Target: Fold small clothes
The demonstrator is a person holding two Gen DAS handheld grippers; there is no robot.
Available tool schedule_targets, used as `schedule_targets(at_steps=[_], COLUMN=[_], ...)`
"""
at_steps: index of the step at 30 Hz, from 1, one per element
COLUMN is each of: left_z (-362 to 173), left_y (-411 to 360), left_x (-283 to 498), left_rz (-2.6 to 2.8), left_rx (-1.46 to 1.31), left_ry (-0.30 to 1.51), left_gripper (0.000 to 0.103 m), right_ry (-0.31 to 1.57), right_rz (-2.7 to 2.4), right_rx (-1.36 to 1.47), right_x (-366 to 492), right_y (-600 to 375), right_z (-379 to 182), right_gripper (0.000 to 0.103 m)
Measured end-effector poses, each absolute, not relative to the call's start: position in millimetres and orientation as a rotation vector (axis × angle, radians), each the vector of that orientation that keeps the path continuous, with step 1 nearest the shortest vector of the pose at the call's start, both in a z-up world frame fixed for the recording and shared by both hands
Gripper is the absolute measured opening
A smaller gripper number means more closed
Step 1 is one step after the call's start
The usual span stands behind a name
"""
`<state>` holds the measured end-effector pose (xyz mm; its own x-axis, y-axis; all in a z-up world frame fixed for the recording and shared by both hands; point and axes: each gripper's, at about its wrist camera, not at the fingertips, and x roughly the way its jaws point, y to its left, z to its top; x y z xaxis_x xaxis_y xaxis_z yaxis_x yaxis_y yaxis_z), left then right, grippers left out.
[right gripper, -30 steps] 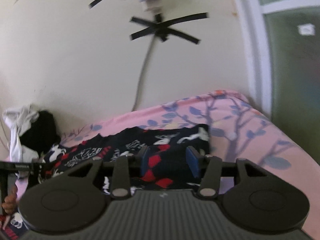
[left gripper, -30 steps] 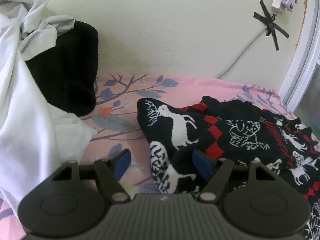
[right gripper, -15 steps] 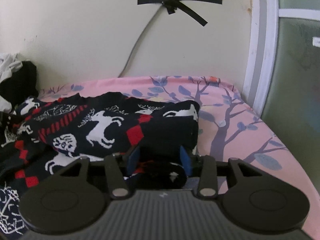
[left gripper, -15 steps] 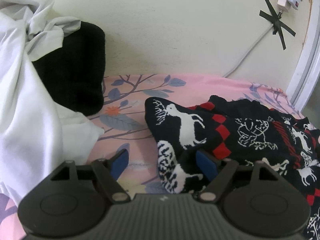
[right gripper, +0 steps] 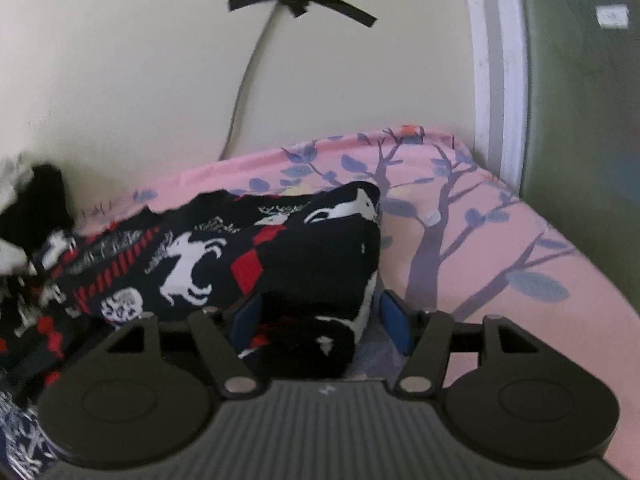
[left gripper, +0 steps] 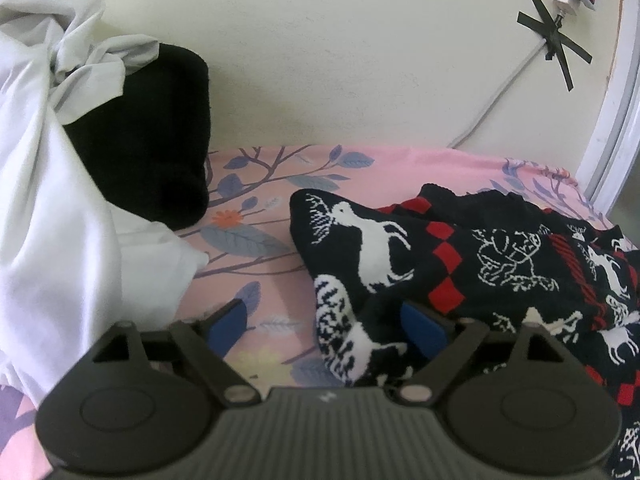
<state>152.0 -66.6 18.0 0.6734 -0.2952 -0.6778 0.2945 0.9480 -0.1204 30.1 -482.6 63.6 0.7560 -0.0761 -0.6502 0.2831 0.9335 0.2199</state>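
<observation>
A black knit sweater with white reindeer and red diamonds (left gripper: 460, 264) lies on the pink floral bed sheet (left gripper: 276, 284). My left gripper (left gripper: 324, 326) is open, its blue pads wide apart, with the sweater's left folded edge lying between them. The sweater also shows in the right wrist view (right gripper: 248, 256). My right gripper (right gripper: 320, 320) is open, its pads on either side of the sweater's right folded corner.
A white garment (left gripper: 52, 208) and a black garment (left gripper: 160, 144) are piled at the left against the cream wall. A cable taped with black tape (left gripper: 556, 40) runs down the wall. A window frame (right gripper: 492, 72) borders the bed (right gripper: 500, 248) at the right.
Both grippers have moved forward and lower over the sweater. The right gripper's jaws have opened wider around the sweater's corner. The left jaws stay open.
</observation>
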Motion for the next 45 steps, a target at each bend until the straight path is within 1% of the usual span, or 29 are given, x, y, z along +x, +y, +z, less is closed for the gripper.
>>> schedule_targets(at_steps=[3,5,6,8,10,12,14,18,22,27,31,33,36,39,40,41,45], left_z=[18,18,18,18,19,19,19,17,17,18,21,25,28,33,35,39,41], left_y=[-69,-68,-68,-66,-61,-57,-59,-69,-68,-60,-37,-20,0,19,24,28,33], left_x=[152,153,153,153,152,153,155,155,155,154,150,126,75,10,-5,-22,-63], left_rz=[-0.337,-0.346,-0.350,-0.361,-0.388,-0.415,-0.428,-0.423,-0.428,-0.433,-0.412,-0.406,-0.466,-0.545,-0.570,-0.590,-0.650], left_rx=[0.011,0.008,0.006,-0.001,-0.022,-0.038,-0.033,0.021,0.019,-0.024,-0.128,-0.144,-0.127,-0.124,-0.138,-0.156,-0.227], left_ry=[0.767,0.769,0.770,0.770,0.772,0.779,0.785,0.790,0.790,0.780,0.798,0.809,0.817,0.835,0.845,0.857,0.951], left_gripper=[0.091,0.092,0.092,0.093,0.093,0.095,0.100,0.101,0.101,0.101,0.101,0.101,0.101,0.101,0.101,0.101,0.098], right_ry=[0.677,0.680,0.684,0.697,0.706,0.707,0.704,0.696,0.688,0.660,0.594,0.589,0.566,0.569,0.564,0.581,0.594], right_rz=[-0.205,-0.223,-0.232,-0.262,-0.294,-0.300,-0.305,-0.317,-0.325,-0.328,-0.330,-0.282,-0.149,0.033,0.072,0.121,0.228], right_rx=[0.282,0.292,0.284,0.243,0.215,0.228,0.238,0.235,0.214,0.281,0.409,0.505,0.599,0.675,0.694,0.719,0.745], right_x=[29,29,29,32,34,34,34,33,32,27,11,-1,-37,-92,-110,-128,-197], right_y=[-477,-478,-477,-472,-468,-471,-472,-473,-469,-480,-496,-504,-506,-502,-498,-494,-465], right_z=[64,63,63,64,64,64,63,64,66,65,66,64,62,59,59,57,57], right_gripper=[0.056,0.062,0.063,0.071,0.075,0.075,0.075,0.075,0.075,0.075,0.071,0.071,0.067,0.061,0.056,0.048,0.045])
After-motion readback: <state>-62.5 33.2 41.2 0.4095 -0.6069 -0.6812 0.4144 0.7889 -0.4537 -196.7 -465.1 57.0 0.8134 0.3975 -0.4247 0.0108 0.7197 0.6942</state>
